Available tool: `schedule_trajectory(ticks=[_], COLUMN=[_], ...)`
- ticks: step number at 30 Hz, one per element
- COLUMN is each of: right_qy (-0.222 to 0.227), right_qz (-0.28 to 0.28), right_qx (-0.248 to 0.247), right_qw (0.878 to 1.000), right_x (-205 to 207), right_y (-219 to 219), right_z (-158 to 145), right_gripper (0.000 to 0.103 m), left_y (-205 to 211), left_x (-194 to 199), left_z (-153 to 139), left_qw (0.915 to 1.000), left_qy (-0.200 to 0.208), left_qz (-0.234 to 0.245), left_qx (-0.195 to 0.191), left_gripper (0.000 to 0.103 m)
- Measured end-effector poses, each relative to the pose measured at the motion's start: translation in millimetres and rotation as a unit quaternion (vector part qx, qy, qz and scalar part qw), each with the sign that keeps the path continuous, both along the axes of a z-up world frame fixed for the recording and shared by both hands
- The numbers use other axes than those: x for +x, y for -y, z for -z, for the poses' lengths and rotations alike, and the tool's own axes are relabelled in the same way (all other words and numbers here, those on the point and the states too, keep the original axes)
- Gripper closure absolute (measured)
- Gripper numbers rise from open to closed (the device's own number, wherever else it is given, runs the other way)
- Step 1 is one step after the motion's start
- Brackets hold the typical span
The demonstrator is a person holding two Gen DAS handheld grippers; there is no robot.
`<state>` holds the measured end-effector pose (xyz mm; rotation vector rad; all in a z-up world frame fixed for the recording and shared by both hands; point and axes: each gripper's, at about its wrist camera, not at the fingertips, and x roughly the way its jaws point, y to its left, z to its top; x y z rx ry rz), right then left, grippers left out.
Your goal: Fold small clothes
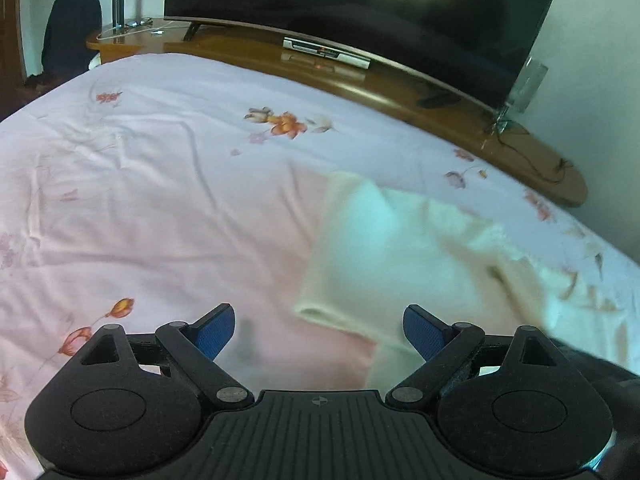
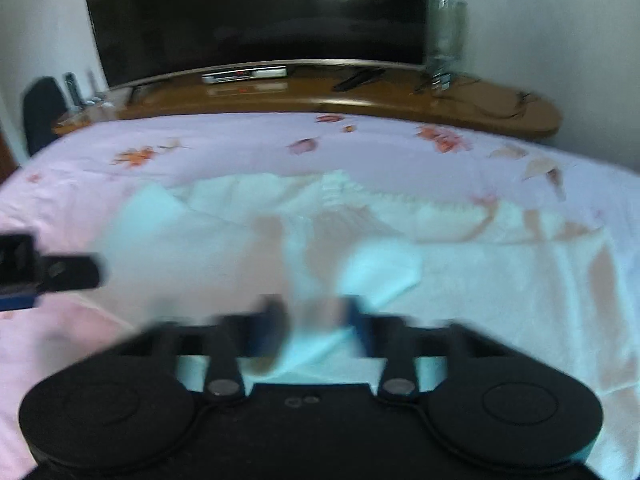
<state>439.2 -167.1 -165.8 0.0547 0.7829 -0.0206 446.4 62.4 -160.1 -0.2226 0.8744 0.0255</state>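
A small cream-white garment point(image 1: 400, 248) lies on the pink flowered bed sheet point(image 1: 140, 200). In the left wrist view it lies ahead and to the right, its sleeve end just in front of the gripper. My left gripper point(image 1: 318, 330) is open and empty above the sheet. In the blurred right wrist view the garment point(image 2: 400, 264) spreads across the middle. My right gripper point(image 2: 316, 320) is shut on a fold of the garment, which rises between the blue pads. The left gripper point(image 2: 44, 276) shows at that view's left edge.
A wooden TV bench point(image 1: 360, 80) runs along the far side of the bed, with a large dark TV point(image 1: 360, 8) and a set-top box point(image 1: 326, 52) on it. A dark chair point(image 1: 72, 28) stands at the far left. A wall is at the right.
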Motion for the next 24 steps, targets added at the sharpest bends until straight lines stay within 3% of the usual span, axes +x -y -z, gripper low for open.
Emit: schedule_trajectory(ticks=[5, 9, 11, 13, 16, 20, 22, 24], right_qy=[0.026, 0.001, -0.014, 0.008, 0.030, 0.005, 0.006, 0.010], right_qz=[0.068, 0.107, 0.109, 0.112, 0.123, 0.134, 0.146, 0.158], right_qx=[0.110, 0.127, 0.125, 0.092, 0.065, 0.096, 0.090, 0.092], right_qw=[0.991, 0.986, 0.986, 0.989, 0.990, 0.986, 0.985, 0.983], right_x=[-29.9, -41.2, -42.0, -46.8, -46.9, -40.7, -46.7, -58.3], right_y=[69.0, 109.8, 114.6, 110.7, 110.1, 120.7, 126.2, 134.3], right_z=[-15.1, -4.6, -0.5, -7.6, -16.0, -12.8, -13.5, -15.7], right_gripper=[0.093, 0.092, 0.078, 0.073, 0.043, 0.089, 0.096, 0.096], left_y=[18.9, 31.1, 37.3, 42.3, 41.7, 35.1, 30.7, 29.6], left_x=[-8.6, -12.9, -13.0, -14.0, -13.6, -8.4, -6.0, -5.6], left_z=[8.4, 15.4, 18.2, 20.4, 22.1, 23.1, 23.1, 23.0], left_qw=[0.9961, 0.9944, 0.9931, 0.9909, 0.9912, 0.9930, 0.9944, 0.9945], left_qy=[0.013, 0.010, 0.012, 0.015, 0.017, 0.020, 0.018, 0.022], left_qz=[0.044, 0.056, 0.061, 0.066, 0.059, 0.026, 0.015, 0.007], left_qx=[0.075, 0.089, 0.100, 0.117, 0.118, 0.113, 0.103, 0.102], left_gripper=[0.012, 0.012, 0.012, 0.012, 0.012, 0.012, 0.012, 0.012])
